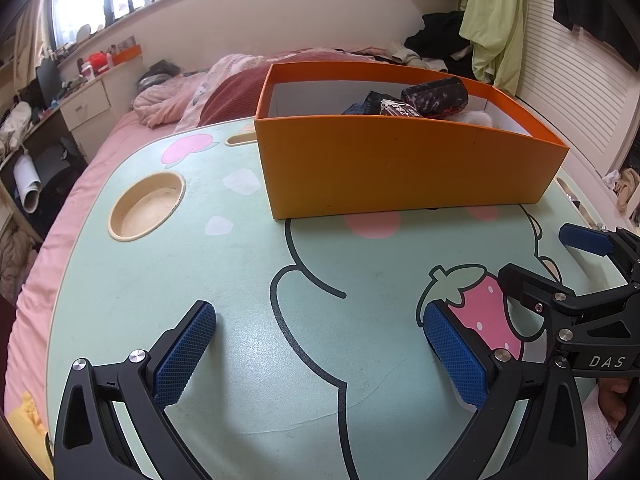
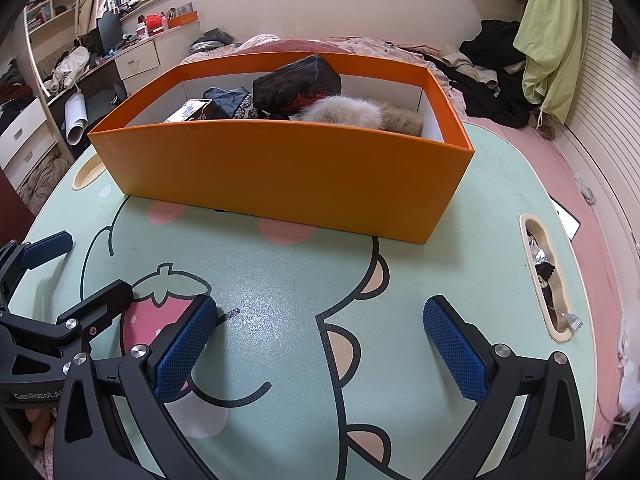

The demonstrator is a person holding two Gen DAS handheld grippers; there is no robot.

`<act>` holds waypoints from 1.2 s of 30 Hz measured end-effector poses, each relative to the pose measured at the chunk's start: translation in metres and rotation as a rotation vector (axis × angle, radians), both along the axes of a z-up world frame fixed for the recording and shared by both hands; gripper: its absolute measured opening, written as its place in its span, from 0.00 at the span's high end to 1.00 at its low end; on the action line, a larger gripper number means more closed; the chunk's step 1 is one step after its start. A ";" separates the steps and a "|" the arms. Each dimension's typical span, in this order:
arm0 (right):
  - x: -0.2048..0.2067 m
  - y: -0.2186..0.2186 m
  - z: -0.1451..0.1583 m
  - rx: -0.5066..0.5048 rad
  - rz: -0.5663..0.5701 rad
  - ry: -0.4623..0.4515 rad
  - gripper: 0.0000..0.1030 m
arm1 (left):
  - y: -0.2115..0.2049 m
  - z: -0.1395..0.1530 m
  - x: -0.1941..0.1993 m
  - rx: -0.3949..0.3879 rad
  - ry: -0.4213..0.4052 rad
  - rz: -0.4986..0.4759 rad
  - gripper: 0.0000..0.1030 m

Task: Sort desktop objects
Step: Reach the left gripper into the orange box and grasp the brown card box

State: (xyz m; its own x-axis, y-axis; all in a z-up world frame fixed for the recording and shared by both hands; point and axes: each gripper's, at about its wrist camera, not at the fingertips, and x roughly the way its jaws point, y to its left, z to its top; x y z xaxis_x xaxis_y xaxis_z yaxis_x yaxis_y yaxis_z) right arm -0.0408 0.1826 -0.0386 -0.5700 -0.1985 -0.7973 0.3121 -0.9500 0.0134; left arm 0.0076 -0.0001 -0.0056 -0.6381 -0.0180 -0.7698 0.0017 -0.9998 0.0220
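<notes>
A: The left tool point(image 1: 320, 356) is seen at the bottom of the left wrist view, its blue pads spread wide with nothing between them, angled down over the mint-green desk point(image 1: 224, 280). The right tool point(image 2: 320, 354) is shown the same way in the right wrist view: spread, empty, held above the cartoon print.

B: And where are the things being sorted?

A: They are gathered in the orange box point(image 2: 280, 176), which stands on the desk across the upper middle of both frames. Inside, a dark pouch point(image 2: 298, 80), a black bundle point(image 2: 226, 100) beside a small printed packet point(image 2: 188, 111), and a pale fluffy item point(image 2: 344, 114) at the right can be made out. No loose object is seen on the open desk between the tools and the box.

B: So what is left to be done?

A: The sorting is judged to be nearly or fully done. Small scraps are glimpsed in the slot point(image 2: 544, 276) at the right edge of the desk, though what they are cannot be told.

B: How should the step be handled well?

A: If those scraps are meant to be sorted, the slot would best be approached from above with the pads narrowed first. The box wall should be cleared on any drop, and the two tools, which sit close together at the lower frame, should be kept apart.
</notes>
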 end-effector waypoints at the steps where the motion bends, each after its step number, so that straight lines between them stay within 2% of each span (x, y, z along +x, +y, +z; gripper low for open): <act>1: 0.000 0.000 0.000 0.000 0.000 0.000 0.00 | -0.003 0.001 0.000 0.000 -0.001 0.003 0.00; 3: 0.000 0.000 0.000 -0.001 0.003 0.000 0.00 | -0.006 0.005 0.000 0.010 0.013 0.017 0.00; 6: 0.001 -0.002 0.000 -0.008 0.018 -0.001 0.00 | -0.015 0.020 0.007 0.060 0.098 0.016 0.00; 9: -0.001 0.000 0.000 -0.009 0.020 -0.002 0.00 | -0.018 0.058 0.010 0.063 0.218 0.012 0.02; 11: 0.000 0.000 -0.001 -0.010 0.022 -0.003 0.00 | -0.014 0.085 0.001 0.089 0.242 -0.037 0.03; 13: 0.001 -0.002 0.000 -0.009 0.024 -0.003 0.00 | -0.008 0.101 -0.018 0.153 0.202 -0.110 0.11; 15: 0.002 -0.002 0.000 -0.010 0.024 -0.004 0.00 | 0.003 0.112 -0.050 0.226 0.110 -0.174 0.26; 16: 0.002 -0.002 0.000 -0.011 0.024 -0.005 0.00 | 0.010 0.112 -0.066 0.234 0.058 -0.185 0.31; 18: 0.002 -0.002 0.000 -0.012 0.024 -0.006 0.00 | 0.021 0.103 -0.094 0.203 -0.035 -0.157 0.54; 20: 0.002 -0.003 0.000 -0.011 0.024 -0.006 0.00 | 0.032 0.088 -0.116 0.187 -0.115 -0.158 0.66; 23: 0.002 -0.004 0.000 -0.011 0.024 -0.006 0.00 | 0.035 0.070 -0.128 0.165 -0.153 -0.106 0.68; 26: 0.000 -0.011 0.000 -0.010 0.023 -0.006 0.00 | 0.033 0.056 -0.134 0.197 -0.191 -0.102 0.68; 28: 0.000 -0.012 -0.001 -0.010 0.024 -0.007 0.00 | 0.036 0.044 -0.135 0.161 -0.214 -0.094 0.72; 30: 0.000 -0.014 -0.001 -0.010 0.023 -0.007 0.00 | 0.035 0.038 -0.132 0.151 -0.191 -0.086 0.82; 33: -0.001 -0.013 -0.002 -0.009 0.024 -0.007 0.00 | 0.029 0.043 -0.126 0.190 -0.139 -0.085 0.82; 36: -0.001 -0.015 -0.002 -0.009 0.023 -0.008 0.00 | 0.019 0.066 -0.108 0.240 -0.046 -0.094 0.83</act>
